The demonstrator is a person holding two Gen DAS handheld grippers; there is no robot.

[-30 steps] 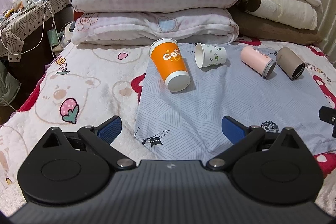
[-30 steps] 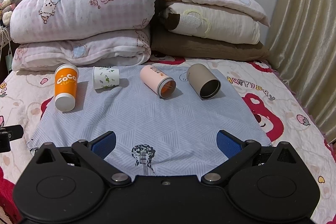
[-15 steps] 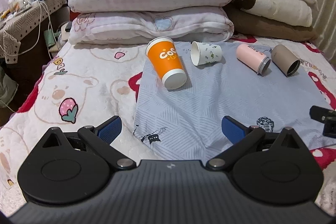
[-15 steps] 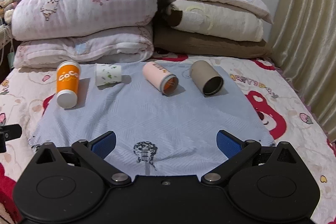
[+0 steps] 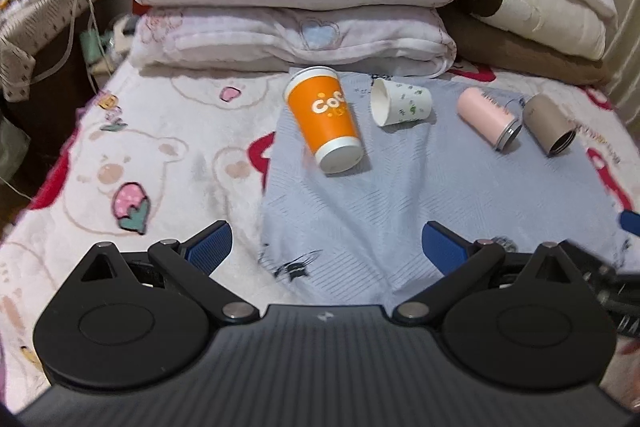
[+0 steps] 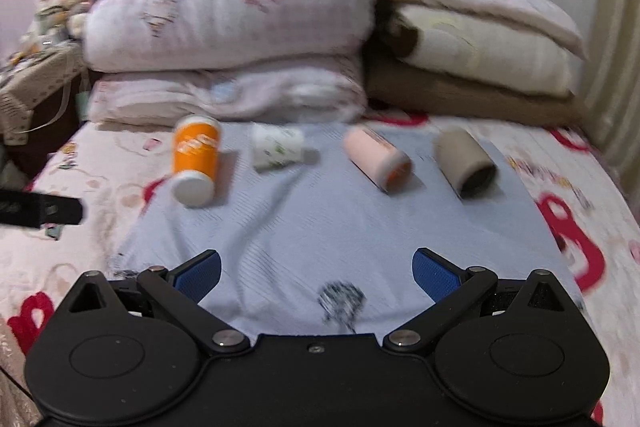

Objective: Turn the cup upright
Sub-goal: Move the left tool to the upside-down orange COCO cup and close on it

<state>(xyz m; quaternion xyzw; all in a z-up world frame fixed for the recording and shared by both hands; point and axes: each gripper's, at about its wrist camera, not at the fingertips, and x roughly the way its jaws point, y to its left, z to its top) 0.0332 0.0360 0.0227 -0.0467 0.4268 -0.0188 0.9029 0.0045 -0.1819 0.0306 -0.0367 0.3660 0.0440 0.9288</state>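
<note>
Lying toppled, orange cup (image 5: 326,119) well beyond left gripper's (image 5: 326,251) spread fingers (image 5: 208,245)

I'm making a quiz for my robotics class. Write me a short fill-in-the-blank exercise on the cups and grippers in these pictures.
1. The number of cups lying on the blue-grey patterned cloth is ____.
2. The tall paper cup at the left end of the row is coloured ____.
3. The pink cylindrical cup lies between the small white leaf-print paper cup and the ____ cylindrical cup.
4. Both the left gripper and the right gripper are ____, holding nothing.

Missing words: four; orange; grey-brown; open
</note>
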